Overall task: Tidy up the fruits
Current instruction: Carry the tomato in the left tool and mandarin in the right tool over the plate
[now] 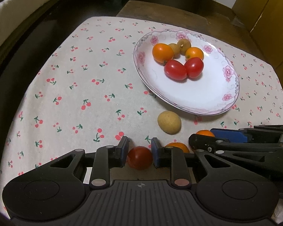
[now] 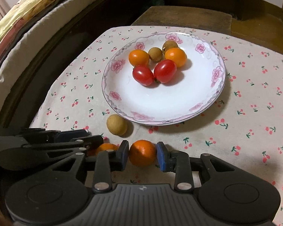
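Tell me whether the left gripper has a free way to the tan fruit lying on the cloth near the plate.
Probably yes. The left gripper straddles a red tomato, so that comes first. The tan fruit lies just ahead on open cloth, short of the plate.

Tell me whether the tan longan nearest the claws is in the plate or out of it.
Out. The tan longan lies on the cherry-print tablecloth, just outside the plate rim on the claws' side; two other longans sit in the plate.
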Demonstrator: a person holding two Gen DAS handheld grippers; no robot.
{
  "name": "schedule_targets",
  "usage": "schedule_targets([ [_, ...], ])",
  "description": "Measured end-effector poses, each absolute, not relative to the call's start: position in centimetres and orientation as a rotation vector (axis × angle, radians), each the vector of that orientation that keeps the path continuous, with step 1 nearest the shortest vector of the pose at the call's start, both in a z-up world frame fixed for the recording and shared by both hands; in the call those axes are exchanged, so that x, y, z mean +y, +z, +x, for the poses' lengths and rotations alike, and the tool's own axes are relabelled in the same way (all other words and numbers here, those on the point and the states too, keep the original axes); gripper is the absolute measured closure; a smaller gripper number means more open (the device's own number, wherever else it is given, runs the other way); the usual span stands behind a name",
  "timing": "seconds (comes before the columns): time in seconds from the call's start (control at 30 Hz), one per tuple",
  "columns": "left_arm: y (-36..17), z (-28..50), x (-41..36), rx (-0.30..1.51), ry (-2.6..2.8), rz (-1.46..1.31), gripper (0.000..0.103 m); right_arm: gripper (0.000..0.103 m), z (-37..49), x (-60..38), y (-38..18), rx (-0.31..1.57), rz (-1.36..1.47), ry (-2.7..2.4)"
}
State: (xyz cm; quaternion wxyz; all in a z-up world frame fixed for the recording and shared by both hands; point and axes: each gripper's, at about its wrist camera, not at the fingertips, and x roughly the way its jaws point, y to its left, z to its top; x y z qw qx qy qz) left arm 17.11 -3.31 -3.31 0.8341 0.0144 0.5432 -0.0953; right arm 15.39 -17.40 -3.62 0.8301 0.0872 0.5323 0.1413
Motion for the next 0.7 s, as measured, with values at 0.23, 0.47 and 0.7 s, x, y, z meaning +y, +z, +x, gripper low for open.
schedule_targets([
  [0.23,-3.4,17.0,-3.4,1.147,-0.202,0.038,0.069,0.071,15.6,-17.2,-3.8,1.126,0.166,0.291],
  [0.47,-3.4,16.6,-4.0,1.134,-0.200,0.088,0.071,0.071,15.1,-16.8,-3.7,1.111,0.119,0.284],
  [0.7,-3.1,16.1,-4.1,1.136,-0.227,0.095,0.070,0.071,14.1,-16.9,-2.9,1.099,0.088,0.279],
])
